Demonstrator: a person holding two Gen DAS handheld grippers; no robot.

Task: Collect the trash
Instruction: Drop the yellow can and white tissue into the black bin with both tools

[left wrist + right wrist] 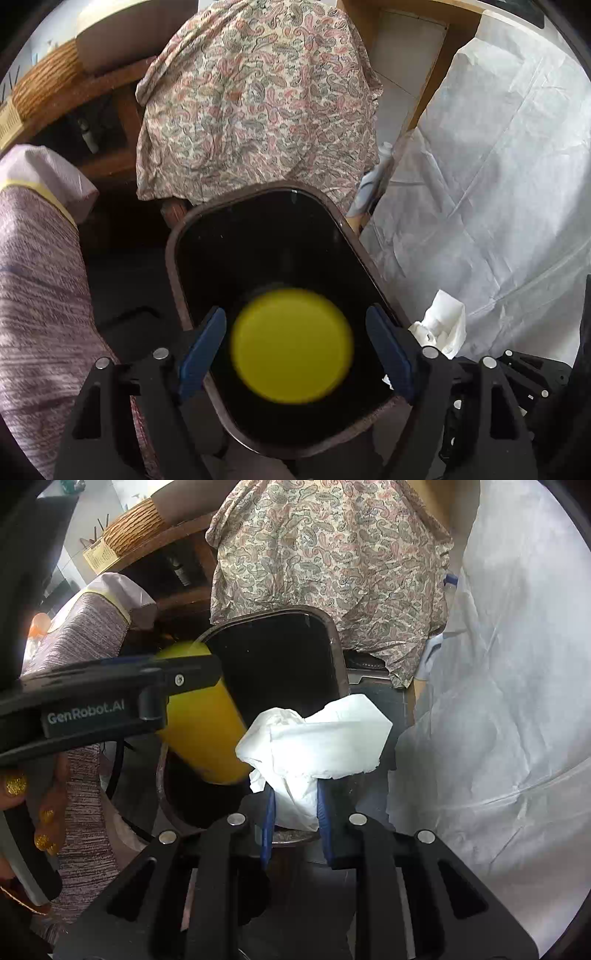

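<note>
A dark bin with a brown rim and a black inside stands open below both grippers. My left gripper hangs over its mouth, open. A blurred yellow cylinder sits between the blue pads with a gap on each side. In the right wrist view the yellow cylinder tilts over the bin rim, under the left gripper's black finger. My right gripper is shut on a crumpled white tissue just above the bin's near edge. That tissue also shows to the right in the left wrist view.
A paisley cloth drapes over furniture right behind the bin. A white sheet covers the right side. Striped pinkish fabric crowds the left. A wicker basket sits on a wooden shelf. A hand with gold nails holds the left gripper.
</note>
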